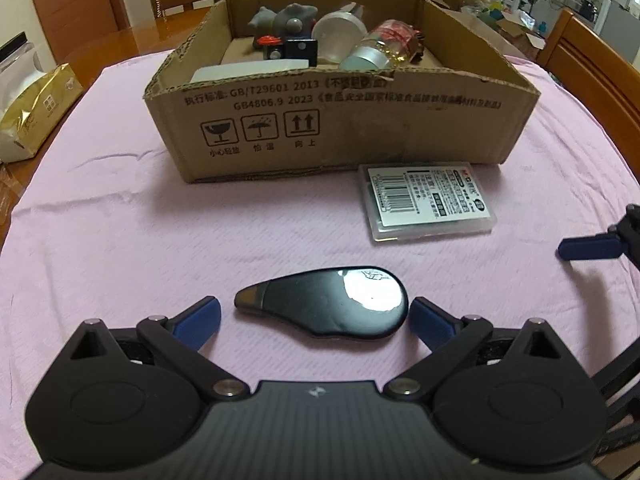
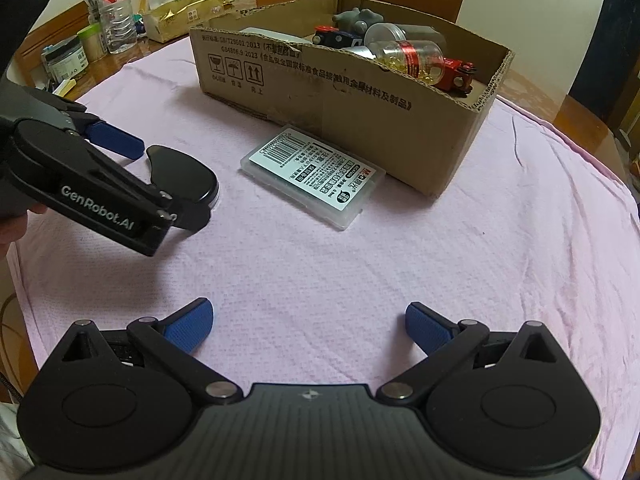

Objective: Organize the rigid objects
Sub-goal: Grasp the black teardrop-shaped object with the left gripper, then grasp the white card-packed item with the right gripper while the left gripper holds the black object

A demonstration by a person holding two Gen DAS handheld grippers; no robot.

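Observation:
A glossy black teardrop-shaped object point(image 1: 320, 308) lies flat on the pink cloth, between the blue pads of my left gripper point(image 1: 314, 316). That gripper is open: the left pad stands clear of the object's narrow tip and the right pad is close to its round end. In the right wrist view the left gripper point(image 2: 160, 176) straddles the black object point(image 2: 188, 176). A clear plastic case with a white barcode label point(image 1: 430, 202) point(image 2: 312, 176) lies against the cardboard box point(image 1: 340, 136) point(image 2: 360, 96). My right gripper point(image 2: 310, 320) is open over bare cloth, holding nothing.
The box holds a grey toy point(image 1: 284, 20), clear jars point(image 2: 408, 56) and a red toy car point(image 2: 456, 74). A gold tissue pack point(image 1: 36, 112) and a water bottle point(image 2: 114, 4) stand at the table's left side. Wooden chairs point(image 1: 600, 64) ring the table.

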